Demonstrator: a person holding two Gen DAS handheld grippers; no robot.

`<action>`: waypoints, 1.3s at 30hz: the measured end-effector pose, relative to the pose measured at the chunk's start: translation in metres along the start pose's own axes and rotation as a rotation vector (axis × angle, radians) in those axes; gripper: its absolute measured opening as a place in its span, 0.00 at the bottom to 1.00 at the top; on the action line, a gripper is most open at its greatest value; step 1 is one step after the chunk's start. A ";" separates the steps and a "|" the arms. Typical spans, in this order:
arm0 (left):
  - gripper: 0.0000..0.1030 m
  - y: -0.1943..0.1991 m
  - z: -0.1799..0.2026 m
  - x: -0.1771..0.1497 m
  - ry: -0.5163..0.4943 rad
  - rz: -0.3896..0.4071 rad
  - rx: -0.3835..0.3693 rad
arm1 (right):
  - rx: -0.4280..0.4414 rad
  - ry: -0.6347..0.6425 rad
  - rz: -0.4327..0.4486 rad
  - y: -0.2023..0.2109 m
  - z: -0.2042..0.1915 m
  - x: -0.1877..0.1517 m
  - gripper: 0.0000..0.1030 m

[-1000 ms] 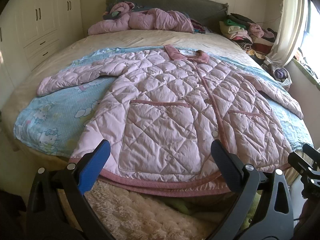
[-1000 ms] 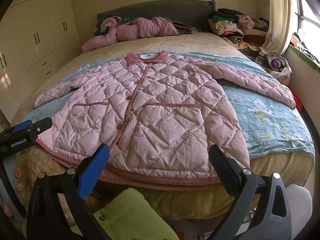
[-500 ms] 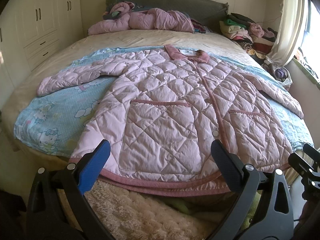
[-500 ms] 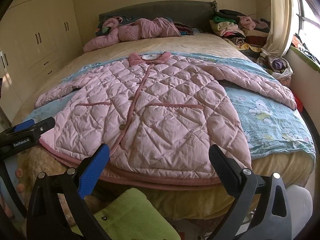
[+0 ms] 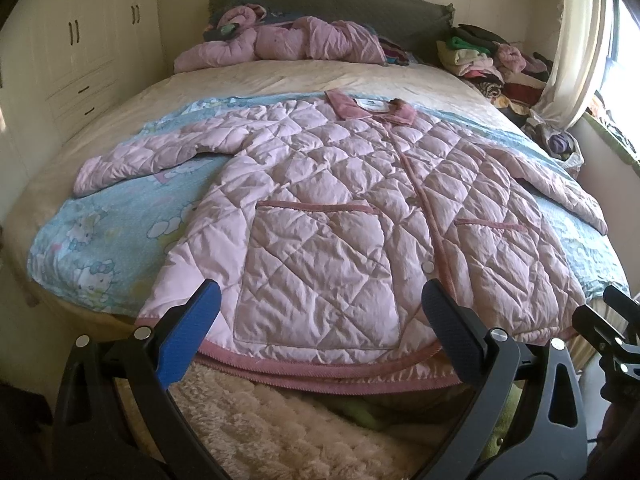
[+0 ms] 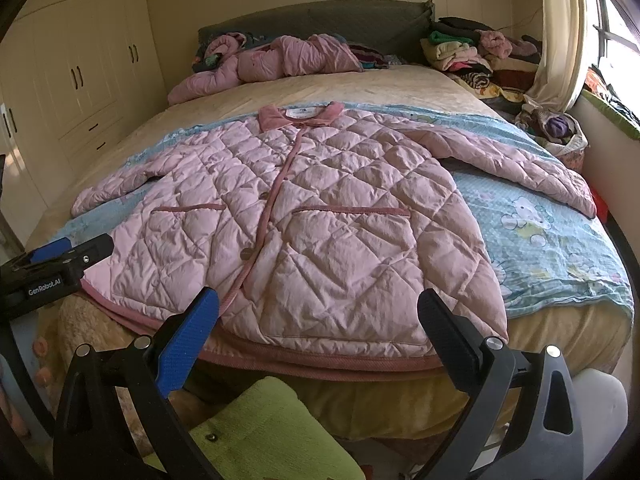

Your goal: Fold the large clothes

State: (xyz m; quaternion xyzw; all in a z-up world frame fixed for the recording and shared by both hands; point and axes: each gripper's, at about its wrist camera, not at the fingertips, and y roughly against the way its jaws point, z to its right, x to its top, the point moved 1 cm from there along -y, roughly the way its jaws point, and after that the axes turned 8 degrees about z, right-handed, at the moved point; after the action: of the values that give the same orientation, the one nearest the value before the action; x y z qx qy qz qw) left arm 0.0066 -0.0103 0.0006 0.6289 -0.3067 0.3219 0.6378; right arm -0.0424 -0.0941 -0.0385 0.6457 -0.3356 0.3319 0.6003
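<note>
A pink quilted jacket (image 5: 344, 208) (image 6: 312, 220) lies flat and face up on the bed, buttoned, collar toward the headboard, both sleeves spread sideways. Its darker pink hem hangs at the foot edge. My left gripper (image 5: 320, 316) hovers open just short of the hem's left half, nothing between its fingers. My right gripper (image 6: 318, 316) stands open before the hem's right half, also holding nothing. The left gripper's side (image 6: 56, 264) shows at the left edge of the right wrist view.
A blue cartoon-print sheet (image 5: 104, 232) (image 6: 552, 248) lies under the jacket. Another pink garment (image 5: 288, 40) is bunched at the grey headboard. Folded clothes (image 6: 472, 52) pile at the back right by a curtain. A fluffy beige cover (image 5: 280, 424) and green fabric (image 6: 272, 436) sit below the bed's foot. Wardrobes stand left.
Both views have drifted very slightly; the jacket lies unmoved and both grippers stay open.
</note>
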 end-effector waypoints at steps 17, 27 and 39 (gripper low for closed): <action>0.91 -0.016 -0.001 0.003 0.003 -0.012 0.003 | 0.019 -0.007 -0.020 -0.014 0.004 0.006 0.96; 0.91 -0.034 -0.014 0.036 0.034 -0.001 0.028 | 0.047 -0.008 -0.022 -0.036 0.004 0.029 0.96; 0.91 -0.061 -0.021 0.063 0.053 -0.018 0.043 | 0.110 -0.011 -0.022 -0.068 -0.004 0.057 0.96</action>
State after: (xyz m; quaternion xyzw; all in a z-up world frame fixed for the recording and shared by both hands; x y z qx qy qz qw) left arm 0.0931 0.0118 0.0129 0.6364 -0.2770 0.3393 0.6349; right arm 0.0461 -0.0887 -0.0286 0.6830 -0.3133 0.3396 0.5656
